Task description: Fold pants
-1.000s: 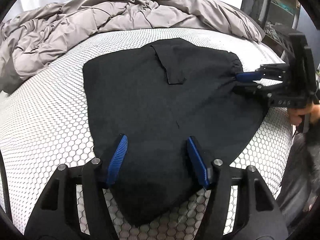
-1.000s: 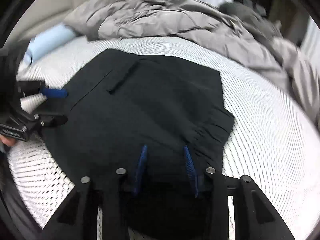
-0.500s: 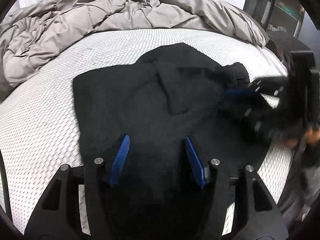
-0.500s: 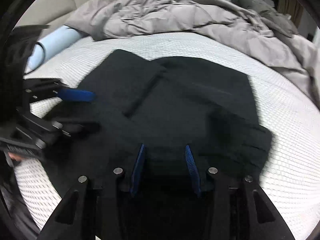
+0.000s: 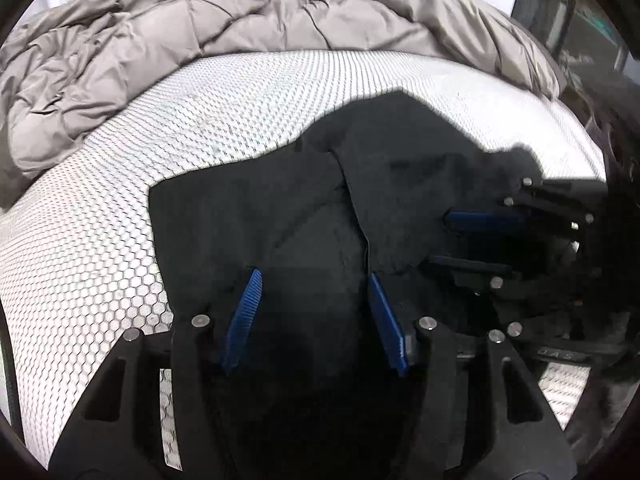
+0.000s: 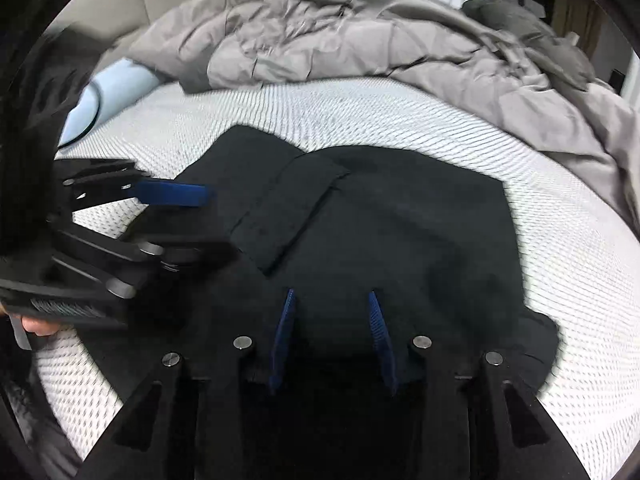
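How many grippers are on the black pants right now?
2. The left gripper is over the pants' near edge; the right gripper is beside it, fabric between both sets of fingers.

Black pants (image 5: 304, 216), honeycomb-white mattress (image 5: 120, 208), grey duvet (image 5: 200, 12).

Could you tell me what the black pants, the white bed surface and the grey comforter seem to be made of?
Black pants: soft matte woven cloth, perhaps cotton; it creases and shows no sheen.
White bed surface: looks like a knitted mesh cover, going by its honeycomb pattern.
Grey comforter: puffy, lightly shiny fabric, probably polyester, with stitched quilting and crisp wrinkles.
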The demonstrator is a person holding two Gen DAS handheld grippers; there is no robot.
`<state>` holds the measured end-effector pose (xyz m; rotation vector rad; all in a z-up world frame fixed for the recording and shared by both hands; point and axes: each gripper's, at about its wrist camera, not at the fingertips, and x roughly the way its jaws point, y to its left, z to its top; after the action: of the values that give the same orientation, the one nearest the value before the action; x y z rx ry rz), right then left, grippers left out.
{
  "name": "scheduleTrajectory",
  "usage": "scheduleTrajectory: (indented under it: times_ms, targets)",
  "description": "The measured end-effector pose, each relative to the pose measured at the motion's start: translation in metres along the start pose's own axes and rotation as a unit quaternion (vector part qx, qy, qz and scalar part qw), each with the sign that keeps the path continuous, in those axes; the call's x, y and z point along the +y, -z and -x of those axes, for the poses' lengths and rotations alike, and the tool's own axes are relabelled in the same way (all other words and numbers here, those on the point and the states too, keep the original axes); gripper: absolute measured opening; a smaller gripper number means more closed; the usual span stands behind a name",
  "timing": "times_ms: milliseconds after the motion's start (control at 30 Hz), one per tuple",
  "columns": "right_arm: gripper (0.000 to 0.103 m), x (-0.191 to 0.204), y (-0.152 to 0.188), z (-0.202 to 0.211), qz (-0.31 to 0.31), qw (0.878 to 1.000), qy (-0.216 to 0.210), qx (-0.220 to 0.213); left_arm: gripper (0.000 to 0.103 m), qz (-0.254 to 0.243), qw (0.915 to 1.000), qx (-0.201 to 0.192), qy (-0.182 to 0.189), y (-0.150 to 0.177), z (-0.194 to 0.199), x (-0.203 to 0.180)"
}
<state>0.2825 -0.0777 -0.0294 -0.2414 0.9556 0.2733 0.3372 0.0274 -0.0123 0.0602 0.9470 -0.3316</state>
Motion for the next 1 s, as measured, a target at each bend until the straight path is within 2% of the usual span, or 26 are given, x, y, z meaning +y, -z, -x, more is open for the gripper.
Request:
scheduleTrajectory:
  times_ms: [100,133,167,200,267,333,433,500,567,633,700,800,900,967,1000]
  targets:
    - [0.039,-0.007,0.004,-0.006,0.010,1.000,0.018,0.015,0.054,-0.012,0.9999,-0.005,0.000,0.006,0.005,0.004]
    - [0.039,-0.015,0.005,-0.004,0.008,0.999,0.037,0.021,0.054,-0.006,1.0000,-0.006,0.004,0.009,0.007,0.009]
    - [0.038,-0.027,0.011,0.002,0.006,0.996,0.080,0.026,0.054,0.000,0.9999,-0.006,0.008,0.011,0.008,0.012]
    - [0.032,-0.037,0.018,0.007,-0.002,0.997,0.077,0.026,0.054,0.002,1.0000,-0.004,0.000,0.014,0.010,0.014]
    - [0.032,-0.047,0.022,0.012,-0.023,0.998,0.048,0.019,0.053,0.009,0.9999,-0.007,-0.007,0.016,0.015,0.015]
    - [0.034,-0.043,0.018,0.020,-0.028,0.998,0.049,0.008,0.049,0.020,0.9997,-0.014,-0.004,0.014,0.024,0.016]
    - [0.037,-0.032,0.003,0.025,-0.039,0.999,0.004,-0.021,0.049,0.041,0.9981,-0.047,-0.001,-0.002,0.033,0.023]
    - [0.039,-0.022,-0.014,0.016,-0.040,0.999,0.004,-0.027,0.049,0.067,0.9969,-0.040,-0.002,-0.016,0.021,0.027]
    - [0.039,-0.014,-0.028,-0.004,-0.028,0.999,0.003,-0.017,0.049,0.060,0.9980,-0.018,-0.011,-0.021,-0.001,0.028]
    - [0.039,-0.011,-0.031,-0.034,-0.016,0.999,0.022,0.027,0.049,0.042,0.9990,-0.008,-0.015,-0.019,-0.015,0.027]
    - [0.039,-0.016,-0.024,-0.036,-0.012,0.999,0.026,0.031,0.049,0.030,0.9994,-0.015,-0.014,-0.014,-0.008,0.026]
    - [0.039,-0.036,-0.010,-0.021,-0.002,0.994,0.103,0.047,0.049,0.043,0.9989,-0.011,-0.011,-0.008,-0.001,0.030]
    - [0.039,-0.046,-0.004,-0.006,-0.021,0.997,0.062,0.036,0.049,0.064,0.9977,-0.021,-0.010,-0.012,0.012,0.031]
    - [0.040,-0.047,-0.014,-0.001,-0.041,0.998,0.043,0.022,0.049,0.078,0.9957,-0.051,0.000,-0.022,0.018,0.030]
    - [0.040,-0.045,-0.023,0.001,-0.053,0.998,0.015,0.004,0.049,0.087,0.9947,-0.056,-0.002,-0.027,0.016,0.031]
